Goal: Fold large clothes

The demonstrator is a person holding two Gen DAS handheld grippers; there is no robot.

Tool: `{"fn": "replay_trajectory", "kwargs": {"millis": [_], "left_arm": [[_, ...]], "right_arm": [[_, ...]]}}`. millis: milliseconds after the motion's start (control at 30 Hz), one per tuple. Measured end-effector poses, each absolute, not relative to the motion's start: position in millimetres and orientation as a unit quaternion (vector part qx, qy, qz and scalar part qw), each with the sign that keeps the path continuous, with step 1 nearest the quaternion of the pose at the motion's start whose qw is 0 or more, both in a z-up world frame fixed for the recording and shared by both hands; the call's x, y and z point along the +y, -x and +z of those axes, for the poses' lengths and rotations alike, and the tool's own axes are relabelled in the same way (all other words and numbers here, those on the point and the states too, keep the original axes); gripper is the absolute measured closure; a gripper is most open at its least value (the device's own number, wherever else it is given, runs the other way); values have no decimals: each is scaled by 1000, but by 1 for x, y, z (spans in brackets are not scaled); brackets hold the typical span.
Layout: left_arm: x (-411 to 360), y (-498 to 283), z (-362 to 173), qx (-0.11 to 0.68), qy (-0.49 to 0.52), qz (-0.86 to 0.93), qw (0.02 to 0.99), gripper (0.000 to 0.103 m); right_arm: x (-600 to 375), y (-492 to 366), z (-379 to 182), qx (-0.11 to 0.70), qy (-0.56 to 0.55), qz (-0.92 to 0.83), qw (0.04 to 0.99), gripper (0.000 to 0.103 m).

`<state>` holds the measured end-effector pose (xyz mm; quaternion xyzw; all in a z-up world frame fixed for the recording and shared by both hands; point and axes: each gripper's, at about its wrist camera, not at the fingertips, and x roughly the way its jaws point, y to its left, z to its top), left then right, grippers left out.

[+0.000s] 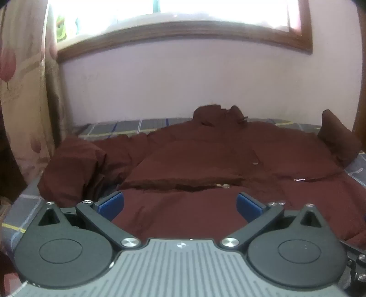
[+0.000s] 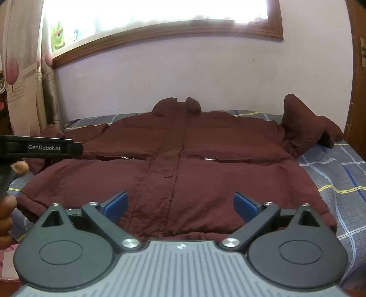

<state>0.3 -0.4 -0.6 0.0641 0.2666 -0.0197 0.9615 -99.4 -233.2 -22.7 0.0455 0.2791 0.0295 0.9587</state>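
A bed (image 2: pixel 338 173) covered in a grey-blue checked sheet fills the lower half of both views, set against a pale wall (image 2: pixel 183 75) beneath a wood-framed window (image 2: pixel 160 13). A flowered curtain (image 2: pixel 20 68) hangs at the left edge.

The bed bears one thing: a large maroon padded jacket (image 2: pixel 173 160), spread front-up with its collar (image 2: pixel 178 105) toward the wall and its hem toward the cameras. The front placket runs down the middle and is closed. The sleeve on the right of the picture (image 2: pixel 304 123) is bunched and rises in a peak near the wall; the sleeve on the left (image 1: pixel 75 169) lies crumpled at the bed's edge. Two pocket openings cross the chest, each with a small metal zipper pull; nothing can be seen inside them.

The right gripper (image 2: pixel 180 205) hangs over the hem at the centre, its blue-padded jaws spread wide and holding nothing. The left gripper (image 1: pixel 180 204) hangs over the lower left front panel, jaws likewise apart and empty; in the right wrist view its black body with the GenRobot.AI label (image 2: pixel 43 147) shows at the left, with the person's hand (image 2: pixel 6 217) below it.
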Motion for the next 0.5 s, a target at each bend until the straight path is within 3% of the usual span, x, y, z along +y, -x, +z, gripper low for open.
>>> {"fn": "replay_trajectory", "kwargs": {"millis": [500], "left_arm": [[12, -10, -13, 304, -47, -6, 951, 0]], "right_arm": [[-233, 99, -18, 296, -60, 28, 953, 4]]}}
